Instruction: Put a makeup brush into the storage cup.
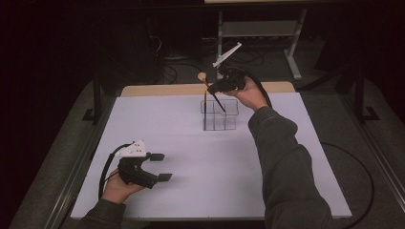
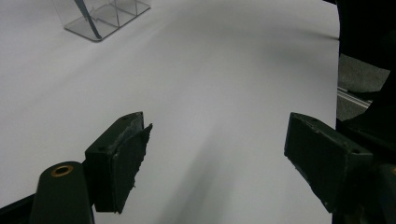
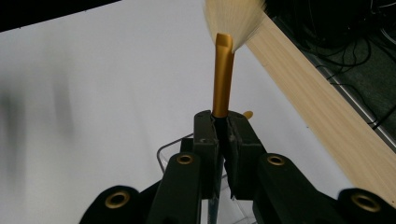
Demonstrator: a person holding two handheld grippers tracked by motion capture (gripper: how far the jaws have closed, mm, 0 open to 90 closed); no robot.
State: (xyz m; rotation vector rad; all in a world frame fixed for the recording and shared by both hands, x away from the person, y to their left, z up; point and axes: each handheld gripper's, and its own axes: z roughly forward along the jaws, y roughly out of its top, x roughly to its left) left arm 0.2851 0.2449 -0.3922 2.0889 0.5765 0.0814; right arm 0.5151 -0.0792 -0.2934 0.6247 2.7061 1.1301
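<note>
The right gripper (image 1: 213,88), upper centre of the high view, is clamped on a brush (image 3: 223,84); its dark handle slants down into the clear organizer (image 1: 219,115) at frame centre. The left gripper (image 1: 161,167), lower left, rests with jaws spread and nothing between them.

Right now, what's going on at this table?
A person works at a white table with a claw in each hand. The right claw is shut on a makeup brush with a gold ferrule and pale bristles, holding it tilted with its dark handle dipping into a clear compartmented organizer near the table's far edge. The left claw rests low on the near left, jaws wide apart with nothing between them.
</note>
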